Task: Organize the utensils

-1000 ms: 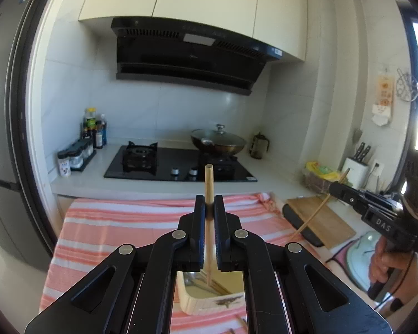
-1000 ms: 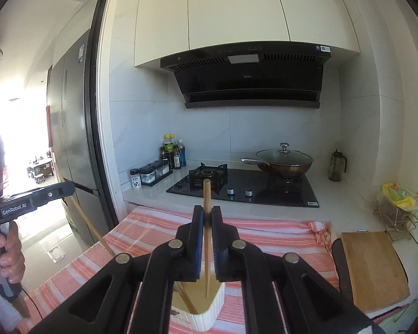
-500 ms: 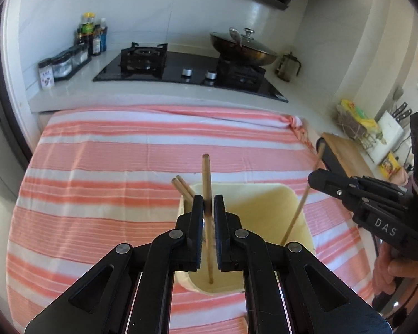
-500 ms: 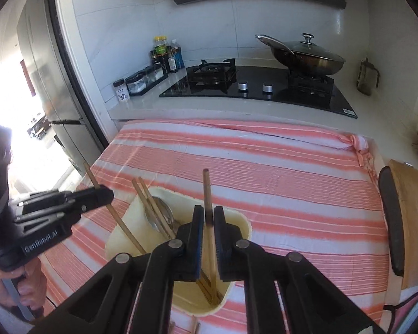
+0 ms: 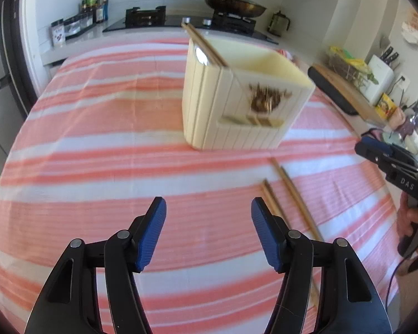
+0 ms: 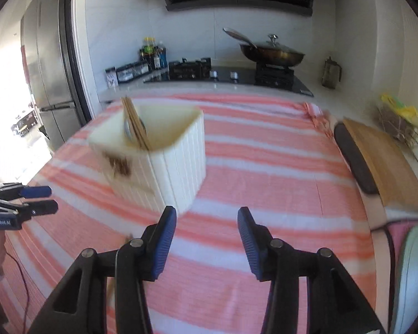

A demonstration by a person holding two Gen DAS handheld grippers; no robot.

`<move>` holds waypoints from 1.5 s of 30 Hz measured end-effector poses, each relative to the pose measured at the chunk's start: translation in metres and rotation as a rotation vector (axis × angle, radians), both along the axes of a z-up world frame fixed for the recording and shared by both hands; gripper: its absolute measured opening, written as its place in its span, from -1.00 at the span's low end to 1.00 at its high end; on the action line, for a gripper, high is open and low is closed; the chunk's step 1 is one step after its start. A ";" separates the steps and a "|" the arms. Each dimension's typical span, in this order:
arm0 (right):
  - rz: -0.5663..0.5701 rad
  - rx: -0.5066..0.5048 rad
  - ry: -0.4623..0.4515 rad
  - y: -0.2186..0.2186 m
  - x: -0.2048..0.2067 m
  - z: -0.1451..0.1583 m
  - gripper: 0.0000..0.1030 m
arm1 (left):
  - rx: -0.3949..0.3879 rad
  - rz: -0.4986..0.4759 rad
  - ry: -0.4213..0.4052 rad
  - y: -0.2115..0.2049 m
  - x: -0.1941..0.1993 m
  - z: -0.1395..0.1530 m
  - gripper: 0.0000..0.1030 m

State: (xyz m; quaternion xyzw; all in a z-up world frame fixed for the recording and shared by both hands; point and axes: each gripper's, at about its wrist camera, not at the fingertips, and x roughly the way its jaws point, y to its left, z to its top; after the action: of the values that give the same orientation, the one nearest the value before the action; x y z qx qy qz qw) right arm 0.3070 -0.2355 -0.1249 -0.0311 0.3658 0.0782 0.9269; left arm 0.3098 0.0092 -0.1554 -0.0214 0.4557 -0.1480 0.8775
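On the striped desk (image 5: 97, 128), the cream holder (image 5: 237, 105) contains chopsticks and a spoon; loose chopsticks (image 5: 292, 194) lie before it. The left claw (image 5: 209, 217) and right claw (image 6: 207, 222) have just been opening, nothing between them. Risk, I judge: a low claw could scatter those sticks.

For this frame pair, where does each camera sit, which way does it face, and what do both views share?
Left wrist: on the left gripper, tilted down at the striped cloth, loose chopsticks; shows its open jaws, the right gripper, a hand.
Right wrist: on the right gripper, facing the utensil holder; shows open jaws, the left gripper.
Shared: utensil holder, striped cloth, stove, wok.
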 end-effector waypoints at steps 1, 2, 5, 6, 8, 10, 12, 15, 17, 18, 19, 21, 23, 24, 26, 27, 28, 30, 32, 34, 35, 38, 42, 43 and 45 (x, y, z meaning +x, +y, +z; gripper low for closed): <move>-0.025 -0.005 0.032 -0.005 -0.014 -0.018 -0.09 | -0.002 0.010 0.012 -0.001 -0.008 -0.010 0.28; -0.048 -0.008 0.056 -0.010 -0.025 -0.032 -0.09 | -0.004 0.019 0.016 -0.003 -0.014 -0.018 0.28; -0.097 -0.016 0.110 -0.020 -0.056 -0.064 -0.09 | 0.014 0.047 0.025 -0.010 -0.021 -0.034 0.28; -0.104 -0.015 0.118 -0.021 -0.062 -0.070 -0.09 | 0.017 0.051 0.025 -0.011 -0.022 -0.039 0.28; -0.113 -0.002 0.120 -0.024 -0.072 -0.076 -0.09 | 0.024 0.064 0.008 -0.015 -0.022 -0.042 0.28; -0.120 0.016 0.120 -0.026 -0.078 -0.081 -0.09 | 0.038 0.083 -0.012 -0.016 -0.022 -0.045 0.31; -0.129 0.026 0.128 -0.027 -0.081 -0.085 -0.09 | 0.038 0.102 -0.020 -0.015 -0.024 -0.049 0.34; -0.129 0.037 0.123 -0.028 -0.086 -0.088 -0.07 | 0.035 0.121 -0.038 -0.012 -0.026 -0.050 0.40; -0.129 0.052 0.125 -0.028 -0.086 -0.090 -0.02 | 0.045 0.122 -0.048 -0.014 -0.028 -0.052 0.47; -0.128 0.053 0.124 -0.028 -0.086 -0.090 0.00 | 0.050 0.117 -0.049 -0.016 -0.029 -0.053 0.50; -0.125 0.053 0.125 -0.028 -0.086 -0.091 0.01 | 0.057 0.112 -0.050 -0.018 -0.030 -0.053 0.54; -0.121 0.058 0.125 -0.027 -0.087 -0.091 0.05 | 0.070 0.102 -0.048 -0.021 -0.030 -0.053 0.60; -0.119 0.065 0.124 -0.029 -0.087 -0.091 0.05 | 0.073 0.100 -0.047 -0.021 -0.030 -0.053 0.62; -0.119 0.070 0.123 -0.029 -0.087 -0.091 0.05 | 0.067 0.101 -0.047 -0.020 -0.029 -0.054 0.62; -0.119 0.076 0.123 -0.030 -0.087 -0.091 0.05 | 0.053 0.103 -0.046 -0.017 -0.030 -0.053 0.64; -0.119 0.076 0.123 -0.030 -0.087 -0.091 0.05 | 0.047 0.105 -0.046 -0.016 -0.030 -0.053 0.64; -0.119 0.074 0.123 -0.030 -0.087 -0.091 0.05 | 0.042 0.105 -0.045 -0.015 -0.030 -0.054 0.65; -0.119 0.074 0.123 -0.030 -0.087 -0.091 0.05 | 0.036 0.105 -0.044 -0.014 -0.029 -0.054 0.66; -0.119 0.072 0.123 -0.030 -0.087 -0.091 0.05 | 0.040 0.104 -0.044 -0.015 -0.029 -0.054 0.67; -0.119 0.073 0.122 -0.030 -0.087 -0.091 0.05 | 0.043 0.103 -0.044 -0.016 -0.029 -0.053 0.68; -0.119 0.075 0.122 -0.030 -0.087 -0.091 0.05 | 0.041 0.102 -0.044 -0.016 -0.028 -0.053 0.69; -0.119 0.081 0.122 -0.031 -0.087 -0.091 0.05 | 0.007 0.089 -0.040 -0.014 -0.028 -0.052 0.78; -0.119 0.079 0.122 -0.031 -0.087 -0.091 0.05 | -0.128 0.067 -0.004 -0.013 -0.029 -0.045 0.78; -0.120 0.078 0.122 -0.030 -0.087 -0.091 0.05 | -0.160 0.061 0.005 -0.016 -0.029 -0.042 0.78; -0.121 0.074 0.122 -0.030 -0.087 -0.091 0.05 | -0.160 0.044 0.014 -0.030 -0.029 -0.038 0.78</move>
State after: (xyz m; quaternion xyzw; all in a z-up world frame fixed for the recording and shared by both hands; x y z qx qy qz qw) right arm 0.2198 -0.2653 -0.2162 0.0301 0.4196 0.0373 0.9065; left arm 0.2812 -0.0208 -0.1930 -0.1026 0.4478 -0.1646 0.8728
